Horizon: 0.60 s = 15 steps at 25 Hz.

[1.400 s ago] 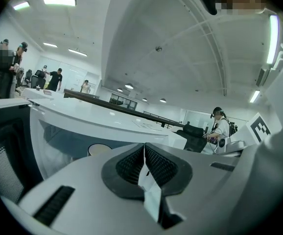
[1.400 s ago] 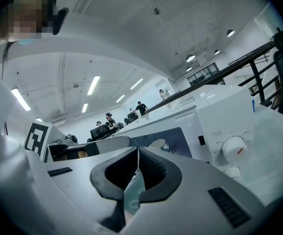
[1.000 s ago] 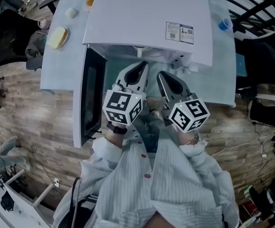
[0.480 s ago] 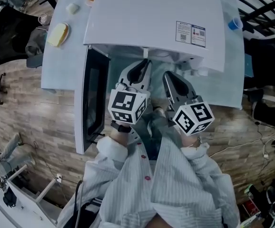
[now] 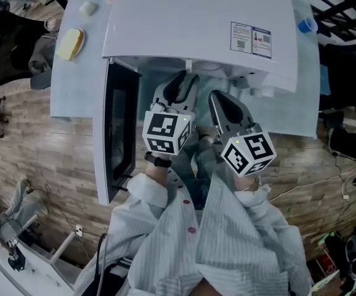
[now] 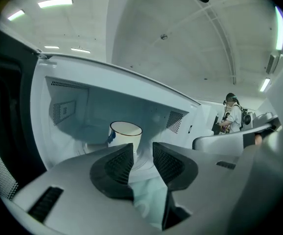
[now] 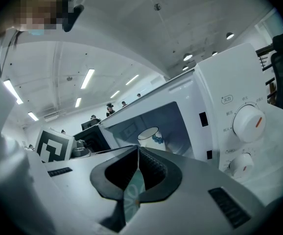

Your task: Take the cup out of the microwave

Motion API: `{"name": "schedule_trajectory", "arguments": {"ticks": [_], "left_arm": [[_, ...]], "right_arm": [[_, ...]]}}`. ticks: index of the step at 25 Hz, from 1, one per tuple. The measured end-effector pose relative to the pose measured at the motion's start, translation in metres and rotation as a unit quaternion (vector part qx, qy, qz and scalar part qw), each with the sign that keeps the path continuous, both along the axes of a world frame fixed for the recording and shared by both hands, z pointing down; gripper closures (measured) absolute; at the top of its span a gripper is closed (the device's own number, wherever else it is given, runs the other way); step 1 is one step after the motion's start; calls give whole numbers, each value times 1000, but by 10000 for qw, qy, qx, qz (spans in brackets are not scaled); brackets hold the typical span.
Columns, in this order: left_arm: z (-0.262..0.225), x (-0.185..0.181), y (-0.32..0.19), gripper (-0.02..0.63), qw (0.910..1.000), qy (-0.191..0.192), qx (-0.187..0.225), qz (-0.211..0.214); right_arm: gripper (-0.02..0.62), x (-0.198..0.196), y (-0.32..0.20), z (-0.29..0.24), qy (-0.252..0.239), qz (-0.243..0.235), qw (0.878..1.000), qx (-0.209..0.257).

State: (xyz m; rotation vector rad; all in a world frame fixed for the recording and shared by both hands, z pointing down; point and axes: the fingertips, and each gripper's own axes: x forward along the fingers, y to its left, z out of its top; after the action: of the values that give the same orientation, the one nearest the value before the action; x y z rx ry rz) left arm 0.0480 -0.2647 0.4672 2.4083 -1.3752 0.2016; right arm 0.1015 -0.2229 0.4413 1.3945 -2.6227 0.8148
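A white cup (image 6: 126,135) with a dark rim and a blue pattern stands upright inside the open microwave (image 5: 196,23). It also shows in the right gripper view, where the cup (image 7: 151,137) sits deep in the cavity. My left gripper (image 6: 142,152) points into the cavity just short of the cup, and its jaws are opening with nothing between the pads. In the head view, the left gripper (image 5: 179,90) reaches under the microwave's front edge. My right gripper (image 7: 138,150) is shut and empty, outside the opening. From above, the right gripper (image 5: 222,106) lies beside the left one.
The microwave door (image 5: 119,131) hangs open to the left. Two dials (image 7: 248,123) sit on the control panel at the right. On the white table (image 5: 73,91) lie a yellow block (image 5: 69,44) and a small white piece (image 5: 89,8); a blue cap (image 5: 307,24) lies far right.
The left gripper has sunk a little and its tips reach slightly further under the microwave's front edge. The right gripper has hardly moved.
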Motion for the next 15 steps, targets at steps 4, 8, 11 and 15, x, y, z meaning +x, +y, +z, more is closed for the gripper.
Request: {"name": "schedule_trajectory", "arguments": {"ticks": [4,8,11,15], "left_arm": [[11,-1,-6,474,10000,-80,-45,-31],[22,-2,-12,456,9998,-159,-92,-22],[30,0,-15,451,9998,-172,-141,12],[37,3,-21,451,9996,-213,-178,35]], "right_arm": [[560,1,-1,4,-3,38,10000,-29],[560,1,-1,11,-30,54,9999,-87],[560,1,-1,16,-52,69,9999,-143],[560,1,-1,20,-50,70,9998,-193]]}}
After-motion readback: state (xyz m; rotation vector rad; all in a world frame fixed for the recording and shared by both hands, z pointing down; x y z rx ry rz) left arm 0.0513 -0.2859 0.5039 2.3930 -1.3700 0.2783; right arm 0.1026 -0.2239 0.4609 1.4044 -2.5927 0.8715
